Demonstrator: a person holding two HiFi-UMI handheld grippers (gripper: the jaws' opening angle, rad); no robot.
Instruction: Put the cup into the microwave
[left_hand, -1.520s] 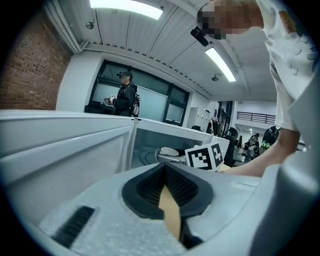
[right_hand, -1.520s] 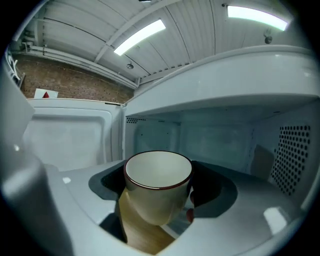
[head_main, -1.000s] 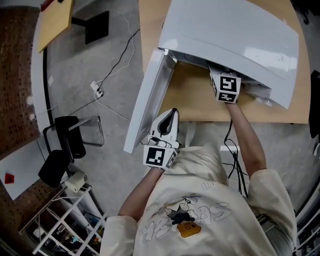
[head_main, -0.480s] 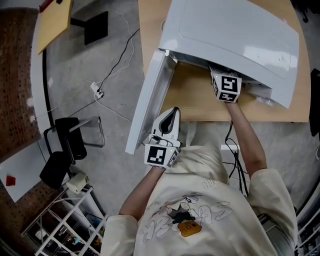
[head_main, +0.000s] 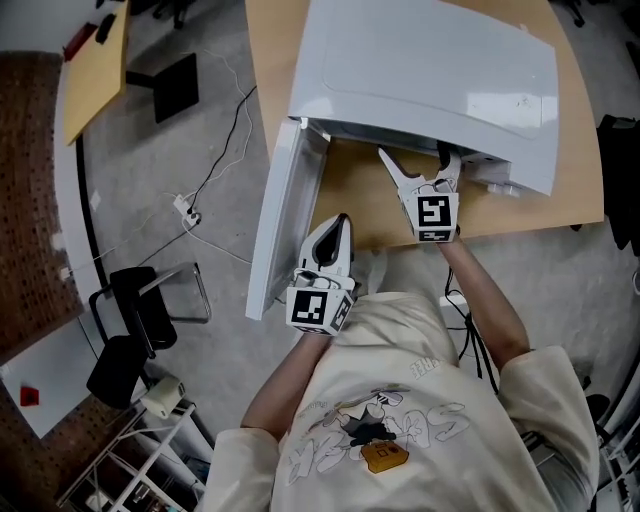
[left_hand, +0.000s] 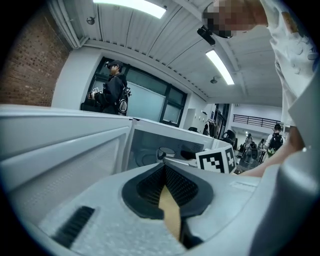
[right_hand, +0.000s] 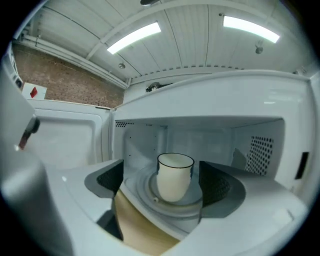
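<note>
A white cup (right_hand: 175, 176) with a dark rim stands upright on the glass turntable (right_hand: 172, 202) inside the white microwave (head_main: 430, 70). Its door (head_main: 283, 225) hangs open to the left. My right gripper (head_main: 420, 165) is just outside the opening, over the wooden table. Its jaws are spread wide and still opening, and the cup is farther in, untouched by the pads (right_hand: 107, 182). My left gripper (head_main: 341, 224) is shut and empty beside the door's free end. In the left gripper view, the left gripper (left_hand: 164, 172) looks past the door at the cup (left_hand: 165, 152) and the right gripper's marker cube (left_hand: 217, 160).
The microwave sits on a light wooden table (head_main: 370, 195). On the grey floor to the left lie cables (head_main: 215, 160), a black chair (head_main: 140, 300) and a white wire rack (head_main: 130, 455). A person (left_hand: 115, 92) stands far behind glass in the left gripper view.
My right gripper has drawn back out of the microwave toward the table's front, and its spread jaws now show. The left gripper has stayed by the door.
</note>
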